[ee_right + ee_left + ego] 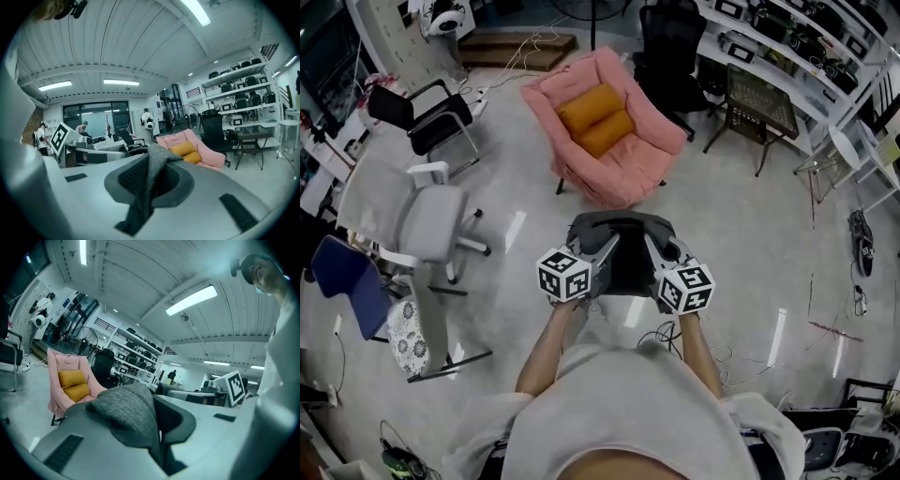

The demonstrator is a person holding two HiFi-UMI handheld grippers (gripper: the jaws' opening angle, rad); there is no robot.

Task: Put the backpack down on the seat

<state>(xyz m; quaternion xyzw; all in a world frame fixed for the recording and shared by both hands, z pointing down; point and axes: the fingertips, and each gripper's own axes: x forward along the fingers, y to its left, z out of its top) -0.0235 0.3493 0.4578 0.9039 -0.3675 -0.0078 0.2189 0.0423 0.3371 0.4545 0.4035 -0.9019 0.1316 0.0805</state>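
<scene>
Your left gripper [154,427] is clamped shut on a fold of grey cloth from the backpack [623,255]. The cloth bunches up over the jaw tips and runs down through the narrow gap between them. Your right gripper [147,187] is closed in the same way on another fold of the same bag, with a thin strip of cloth standing up between its pads.

From the head view, the backpack hangs just past the tips of both grippers and spans the space between them. Your left gripper holds its left side and your right gripper its right side. It is up in the air over the bare floor [741,244], not resting on anything.

The pink armchair [628,178] stands straight ahead of both grippers, beyond the bag and well apart from it. Two orange cushions [595,120] lie on its seat against the backrest. Off to the left of your left gripper there is a grey office chair [422,220], also well apart.
</scene>
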